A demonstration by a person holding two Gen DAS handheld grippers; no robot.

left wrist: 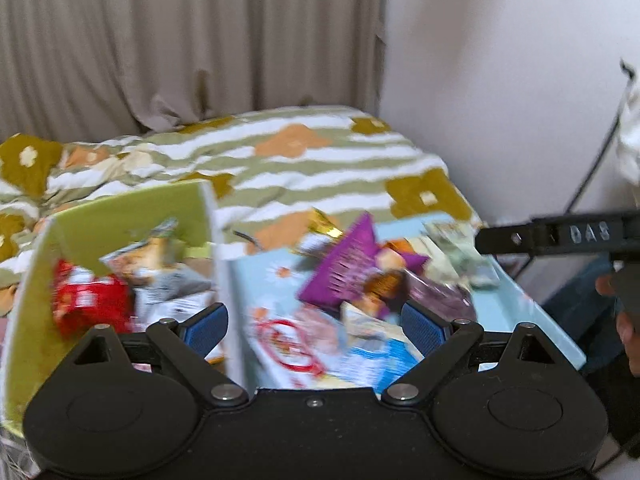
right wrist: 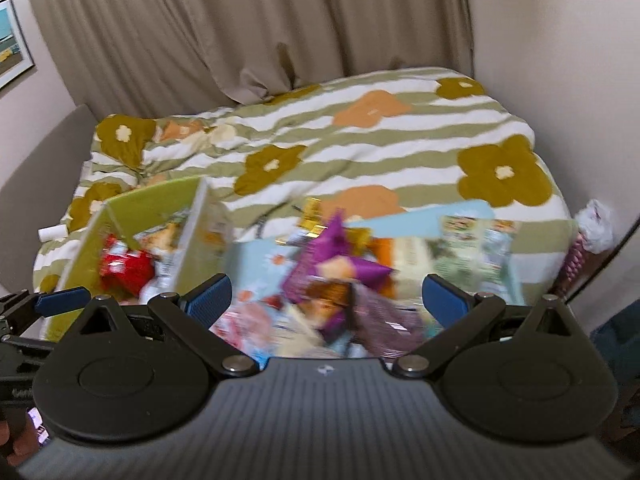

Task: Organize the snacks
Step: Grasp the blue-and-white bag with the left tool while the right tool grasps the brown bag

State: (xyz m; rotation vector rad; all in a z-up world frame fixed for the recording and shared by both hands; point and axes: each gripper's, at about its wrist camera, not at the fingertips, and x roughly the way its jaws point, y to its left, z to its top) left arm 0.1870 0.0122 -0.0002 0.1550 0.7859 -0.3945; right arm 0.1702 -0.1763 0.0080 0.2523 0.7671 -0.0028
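A green box point(left wrist: 120, 212) on the bed holds a red packet point(left wrist: 90, 300) and other snack bags. Beside it a light blue tray point(left wrist: 532, 316) carries a loose pile of snacks, with a purple packet point(left wrist: 348, 264) on top. My left gripper point(left wrist: 316, 324) is open and empty, above the near edge between box and tray. In the right wrist view my right gripper point(right wrist: 326, 300) is open and empty, above the near part of the tray point(right wrist: 472, 208), with the purple packet point(right wrist: 332, 252) ahead and the green box point(right wrist: 152, 200) to the left. Both views are blurred.
A green-striped flowered bedspread point(right wrist: 360, 148) covers the bed. Beige curtains point(right wrist: 240, 20) hang behind it and a white wall point(left wrist: 500, 60) stands on the right. The right gripper's body point(left wrist: 560, 236) shows at the right edge of the left wrist view.
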